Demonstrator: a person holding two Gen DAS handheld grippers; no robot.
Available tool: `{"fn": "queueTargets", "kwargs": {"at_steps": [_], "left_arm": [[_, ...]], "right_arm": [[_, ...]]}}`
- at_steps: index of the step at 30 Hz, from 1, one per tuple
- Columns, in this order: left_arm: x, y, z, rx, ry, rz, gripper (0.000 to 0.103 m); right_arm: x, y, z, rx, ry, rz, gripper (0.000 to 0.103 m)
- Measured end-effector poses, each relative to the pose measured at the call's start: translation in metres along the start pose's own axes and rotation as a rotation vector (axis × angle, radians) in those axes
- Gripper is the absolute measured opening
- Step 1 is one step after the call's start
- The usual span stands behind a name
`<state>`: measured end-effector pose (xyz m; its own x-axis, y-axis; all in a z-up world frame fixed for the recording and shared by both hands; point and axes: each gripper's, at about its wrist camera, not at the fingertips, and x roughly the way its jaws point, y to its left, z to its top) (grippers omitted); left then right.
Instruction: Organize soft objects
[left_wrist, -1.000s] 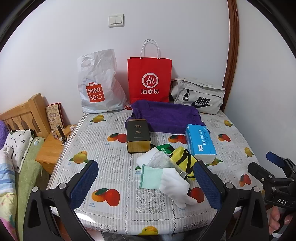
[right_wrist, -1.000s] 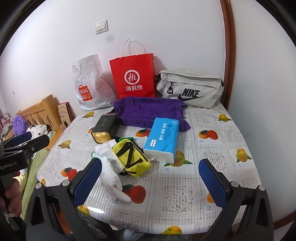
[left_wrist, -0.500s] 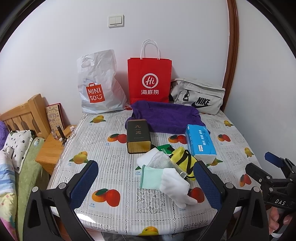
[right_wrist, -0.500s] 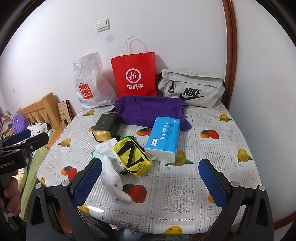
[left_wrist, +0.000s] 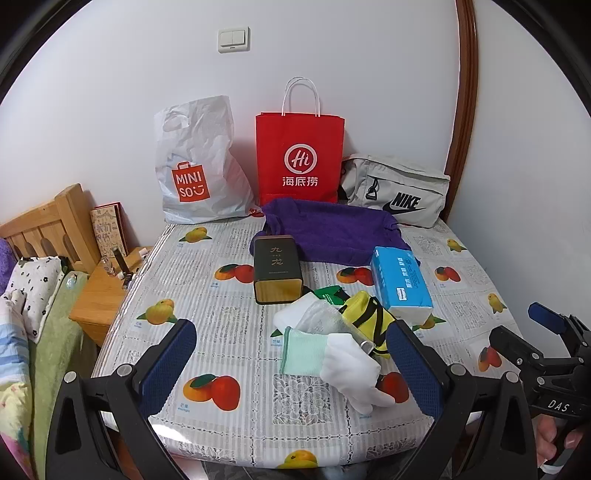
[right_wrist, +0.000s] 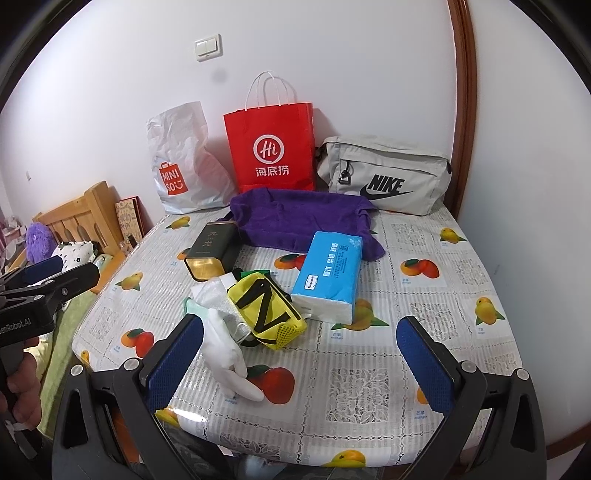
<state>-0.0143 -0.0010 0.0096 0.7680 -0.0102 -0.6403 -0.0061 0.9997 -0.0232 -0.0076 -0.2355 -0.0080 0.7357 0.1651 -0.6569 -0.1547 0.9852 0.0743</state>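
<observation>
L gripper (left_wrist: 291, 373) low centre of its frame, level over table (left_wrist: 207, 321) edge — fingers spread wide, nothing held, white glove (left_wrist: 343, 365) between them. R gripper (right_wrist: 299, 363) likewise — wide apart, empty; glove lower left.

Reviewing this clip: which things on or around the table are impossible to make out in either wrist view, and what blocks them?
- Contents of the red paper bag, white plastic bag and grey Nike bag: hidden by their own walls, both views.
- Green item: mostly buried under the yellow pouch and white gloves.
- Small print on the blue tissue pack: too small.
- Near table edge: cut off by both open grippers' frames.
</observation>
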Motion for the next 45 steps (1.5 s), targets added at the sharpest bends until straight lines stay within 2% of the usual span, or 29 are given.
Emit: {"fn": "queueTargets", "kwargs": {"at_steps": [4, 14, 20, 32, 36, 39, 42, 44, 45], "left_arm": [[0.001, 0.000, 0.000, 0.003, -0.003, -0.002, 0.103], [0.008, -0.002, -0.008, 0.020, 0.000, -0.069, 0.103], [0.029, -0.012, -0.023, 0.058, 0.010, -0.085, 0.103], [0.117, -0.030, -0.057, 0.068, 0.197, -0.180, 0.103], [0.141, -0.043, -0.069, 0.108, 0.241, -0.222, 0.102], [0.156, -0.057, -0.076, 0.141, 0.264, -0.222, 0.102], [0.173, -0.063, -0.082, 0.152, 0.292, -0.177, 0.102], [0.178, -0.061, -0.084, 0.149, 0.287, -0.173, 0.095], [0.178, -0.059, -0.085, 0.151, 0.289, -0.183, 0.081]], "right_arm": [[0.000, 0.000, -0.001, -0.002, -0.007, -0.003, 0.103], [0.002, -0.003, 0.000, 0.001, -0.001, -0.014, 0.103], [0.009, -0.009, -0.004, 0.021, 0.008, -0.002, 0.103], [0.048, -0.037, -0.014, 0.083, 0.056, -0.010, 0.103], [0.066, -0.045, -0.018, 0.102, 0.092, -0.018, 0.103], [0.081, -0.050, -0.023, 0.108, 0.124, -0.022, 0.103], [0.092, -0.053, -0.026, 0.113, 0.144, -0.017, 0.103], [0.098, -0.053, -0.028, 0.111, 0.158, -0.016, 0.103], [0.100, -0.053, -0.028, 0.109, 0.164, -0.016, 0.103]]}}
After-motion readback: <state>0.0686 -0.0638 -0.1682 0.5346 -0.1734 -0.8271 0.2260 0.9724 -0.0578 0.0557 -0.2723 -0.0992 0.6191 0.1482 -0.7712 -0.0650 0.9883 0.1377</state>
